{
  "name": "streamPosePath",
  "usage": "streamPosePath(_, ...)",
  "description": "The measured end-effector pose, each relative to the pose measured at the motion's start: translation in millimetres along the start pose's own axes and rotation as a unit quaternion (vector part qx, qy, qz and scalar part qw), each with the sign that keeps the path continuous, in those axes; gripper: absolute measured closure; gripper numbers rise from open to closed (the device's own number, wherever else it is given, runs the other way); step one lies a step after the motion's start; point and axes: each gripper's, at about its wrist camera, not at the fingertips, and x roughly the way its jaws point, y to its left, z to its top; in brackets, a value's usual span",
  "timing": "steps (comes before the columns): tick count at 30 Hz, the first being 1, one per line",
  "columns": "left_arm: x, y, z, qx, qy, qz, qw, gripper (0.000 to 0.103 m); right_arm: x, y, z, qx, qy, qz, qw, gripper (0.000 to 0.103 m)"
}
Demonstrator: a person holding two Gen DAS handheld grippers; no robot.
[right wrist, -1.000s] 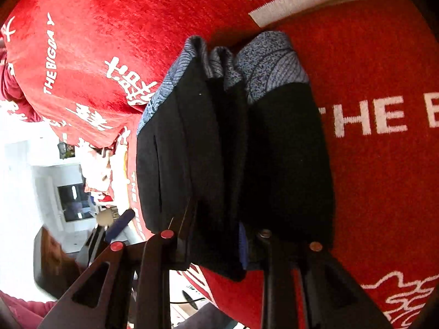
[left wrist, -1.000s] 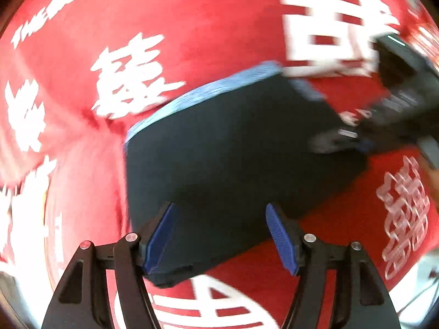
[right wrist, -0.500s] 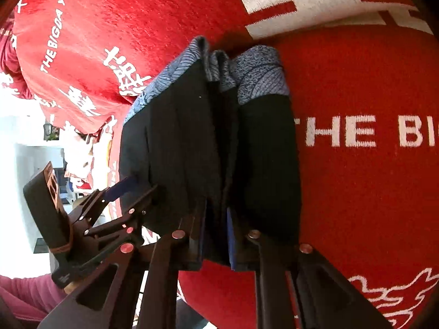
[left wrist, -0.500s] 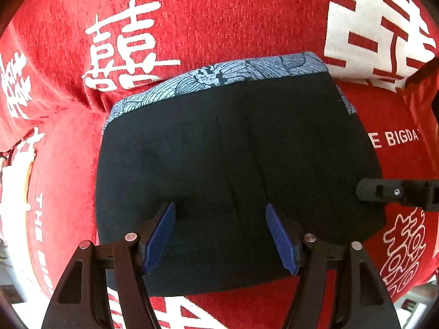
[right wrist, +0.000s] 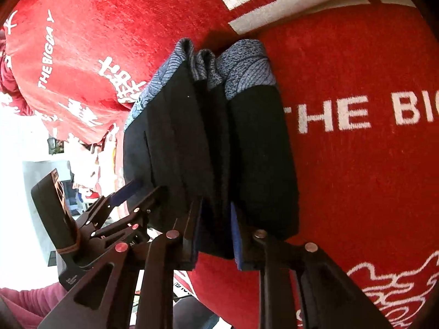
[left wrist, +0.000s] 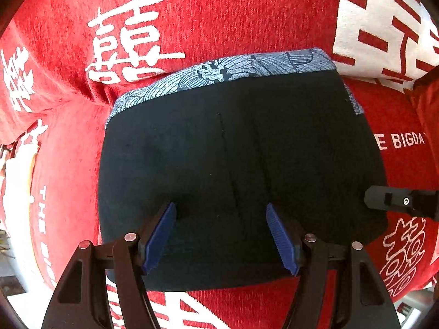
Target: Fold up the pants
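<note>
The folded black pants [left wrist: 238,170], with a blue patterned waistband [left wrist: 219,71] on the far side, lie on the red cloth [left wrist: 247,13]. My left gripper [left wrist: 221,235] points straight down over their near half, open, its blue pads [left wrist: 159,238] wide apart above the fabric. In the right wrist view the pants [right wrist: 178,148] show edge-on as several stacked layers. My right gripper [right wrist: 216,230] has the near edge of the middle layers between its pads; its jaws are opening, and the fabric still fills the gap. The right gripper's finger [left wrist: 397,201] reaches in at the pants' right edge.
The red cloth [right wrist: 356,54] printed with white characters and "THE BIGDAY" covers the whole surface and has folds at the left. The left gripper [right wrist: 142,192] shows at the lower left of the right wrist view, with a pink sleeve [right wrist: 22,307] below it. Beyond the left edge is a bright room.
My left gripper has swung in over the pants and sunk closer, and it now appears in the right wrist view. The right gripper's jaws narrowed on the layers, then widened slightly.
</note>
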Motion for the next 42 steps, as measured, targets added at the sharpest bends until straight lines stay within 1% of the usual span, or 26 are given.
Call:
streamPosePath(5,-1,-1,-1,0.000,-0.002,0.003,1.0000,0.032,5,2,2,-0.004,0.001,-0.008,1.000,0.080)
streamPosePath(7,-1,2,-2,-0.003,-0.004,0.006,1.0000,0.025,5,2,2,-0.004,0.000,-0.011,1.000,0.080)
streamPosePath(8,0,4,-2,-0.008,-0.004,0.004,1.0000,0.025,5,2,1,-0.003,-0.001,-0.012,1.000,0.079)
streamPosePath(12,-1,7,-3,-0.013,-0.006,0.000,0.9999,0.024,6,6,1,-0.005,-0.001,-0.025,1.000,0.079)
streamPosePath(17,0,10,-1,-0.022,0.008,-0.002,0.9997,0.024,8,12,3,-0.012,0.003,-0.043,0.999,0.077)
streamPosePath(18,0,10,-1,-0.021,0.008,0.000,0.9997,0.021,8,13,3,-0.013,0.002,-0.046,0.999,0.076)
streamPosePath(19,1,11,-1,-0.020,0.007,0.007,0.9998,0.013,8,13,2,-0.013,0.000,-0.047,0.999,0.076)
streamPosePath(20,2,12,0,-0.020,0.007,0.014,0.9997,0.010,8,13,2,-0.012,-0.002,-0.047,0.999,0.076)
streamPosePath(21,4,14,0,-0.024,0.010,0.020,0.9995,0.004,8,13,1,-0.011,-0.004,-0.047,0.999,0.076)
streamPosePath(24,7,24,1,-0.046,0.020,0.002,0.9988,0.003,8,13,0,-0.011,-0.010,-0.048,0.999,0.075)
streamPosePath(28,6,23,0,-0.038,0.021,0.007,0.9991,0.003,7,14,1,-0.011,-0.008,-0.054,0.998,0.075)
streamPosePath(35,8,26,-5,-0.047,0.016,0.002,0.9988,0.002,6,18,-1,-0.015,-0.017,-0.059,0.998,0.071)
streamPosePath(37,7,26,-6,-0.047,0.015,0.004,0.9987,0.002,5,21,-2,-0.019,-0.016,-0.066,0.998,0.070)
streamPosePath(40,7,27,-4,-0.044,0.019,-0.002,0.9988,0.002,1,27,-5,-0.032,-0.015,-0.083,0.996,0.067)
streamPosePath(42,5,31,-3,-0.046,0.021,-0.010,0.9987,0.002,-5,30,-7,-0.039,-0.016,-0.094,0.995,0.061)
